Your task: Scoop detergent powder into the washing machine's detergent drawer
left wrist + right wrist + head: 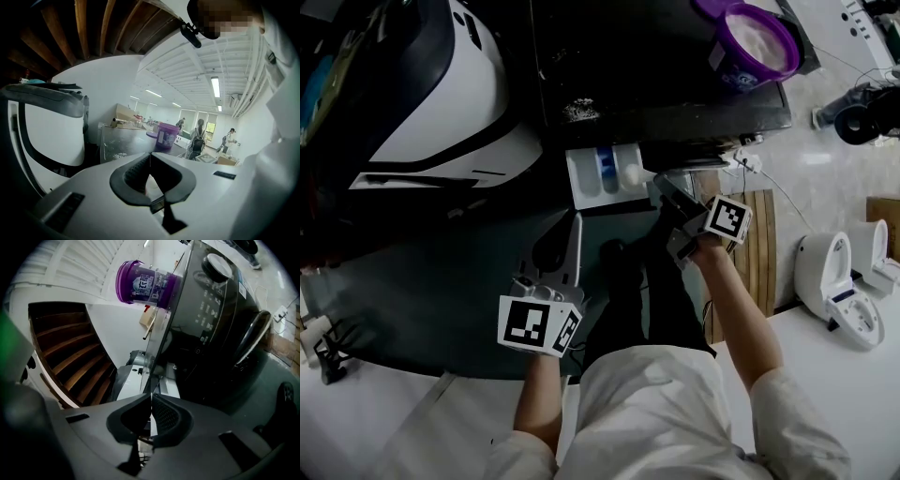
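Right gripper (151, 395): jaws closed tip to tip, nothing seen held; left gripper (150, 153) likewise pinched together and empty; no scoop is seen in either.

Detergent drawer (586, 178) is pulled out, just ahead of the right gripper's tips and slightly to their left; the left gripper is held lower, short of the drawer; purple detergent tub (147, 284) is open on the washing machine top (656, 84), well beyond and above the right gripper.

Risks, as judged:
- powder must be carried from tub to drawer, well apart; spill is likely if the scoop gets tilted; loose powder (579, 111) is already scattered on the top
- the protruding drawer could be knocked by the right gripper
- the wrong bay could be filled, the blue insert (605, 169) lying beside the white ones

Around: white machine (441, 103) left of the left gripper; cable (755, 167) and wooden slats (759, 253) right of the right gripper; nothing is seen blocking the drawer.
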The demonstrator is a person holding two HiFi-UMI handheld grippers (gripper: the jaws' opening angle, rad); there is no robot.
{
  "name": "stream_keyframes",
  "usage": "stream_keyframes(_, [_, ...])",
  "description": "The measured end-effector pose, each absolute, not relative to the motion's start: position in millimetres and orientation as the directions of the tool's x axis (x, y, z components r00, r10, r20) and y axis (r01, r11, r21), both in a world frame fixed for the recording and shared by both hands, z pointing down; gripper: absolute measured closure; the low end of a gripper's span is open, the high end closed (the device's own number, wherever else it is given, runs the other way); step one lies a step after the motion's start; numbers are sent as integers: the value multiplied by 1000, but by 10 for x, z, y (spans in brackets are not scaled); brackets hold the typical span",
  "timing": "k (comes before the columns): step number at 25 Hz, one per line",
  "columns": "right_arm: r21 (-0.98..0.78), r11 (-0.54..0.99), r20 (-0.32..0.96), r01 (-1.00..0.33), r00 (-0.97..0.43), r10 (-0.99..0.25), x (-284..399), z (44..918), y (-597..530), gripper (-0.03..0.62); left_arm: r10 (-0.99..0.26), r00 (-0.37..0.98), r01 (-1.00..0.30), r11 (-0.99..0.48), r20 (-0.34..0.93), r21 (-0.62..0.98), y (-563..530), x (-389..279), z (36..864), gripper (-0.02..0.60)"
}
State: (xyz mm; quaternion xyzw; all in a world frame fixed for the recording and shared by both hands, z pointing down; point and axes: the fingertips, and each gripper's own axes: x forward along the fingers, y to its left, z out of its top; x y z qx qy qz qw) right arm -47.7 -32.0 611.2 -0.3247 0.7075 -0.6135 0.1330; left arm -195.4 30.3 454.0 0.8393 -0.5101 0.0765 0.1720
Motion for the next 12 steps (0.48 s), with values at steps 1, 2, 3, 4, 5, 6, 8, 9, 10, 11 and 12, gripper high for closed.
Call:
stream_keyframes(1, [-949, 54, 213, -311, -758, -616, -488, 6104, -326, 586, -829, 468, -883, -420, 306, 211, 306, -1962, 4546, 560])
stream_keyframes(2, [-942, 74, 216, -326, -763, -609, -502, 6093, -330, 586, -829, 468, -883, -420, 308, 212, 310, -1967, 4553, 560])
stream_keyframes(3, [-935, 95, 218, -340, -768, -602, -520, 6079, -334, 586, -828, 468, -882, -420, 309, 213, 313, -1969, 4560, 560])
stream_keyframes(4, [-927, 119, 220, -355, -774, -594, -539, 6065, -337, 586, -827, 469, -882, -420, 310, 213, 315, -1970, 4566, 560])
stream_keyframes(5, [-918, 140, 224, -371, -778, -586, -553, 6057, -342, 586, -826, 470, -882, -421, 311, 213, 316, -1971, 4570, 560])
stream_keyframes(6, [-909, 156, 232, -387, -780, -581, -560, 6056, -345, 586, -826, 470, -881, -422, 311, 213, 316, -1971, 4573, 560])
stream_keyframes(8, [-893, 169, 253, -416, -777, -576, -561, 6072, -347, 586, -825, 471, -881, -422, 311, 214, 316, -1974, 4578, 560])
stream_keyframes(9, [-883, 175, 268, -435, -774, -574, -557, 6085, -344, 586, -825, 471, -881, -422, 312, 214, 318, -1977, 4581, 560])
stream_keyframes(10, [-870, 186, 282, -456, -771, -572, -555, 6092, -342, 586, -825, 470, -881, -421, 314, 214, 319, -1981, 4582, 560])
stream_keyframes(11, [-857, 202, 291, -474, -769, -569, -557, 6089, -343, 586, -825, 470, -882, -421, 315, 214, 317, -1983, 4582, 560])
stream_keyframes(12, [-845, 220, 298, -488, -770, -564, -560, 6084, -345, 586, -825, 470, -882, -420, 315, 215, 312, -1983, 4582, 560])
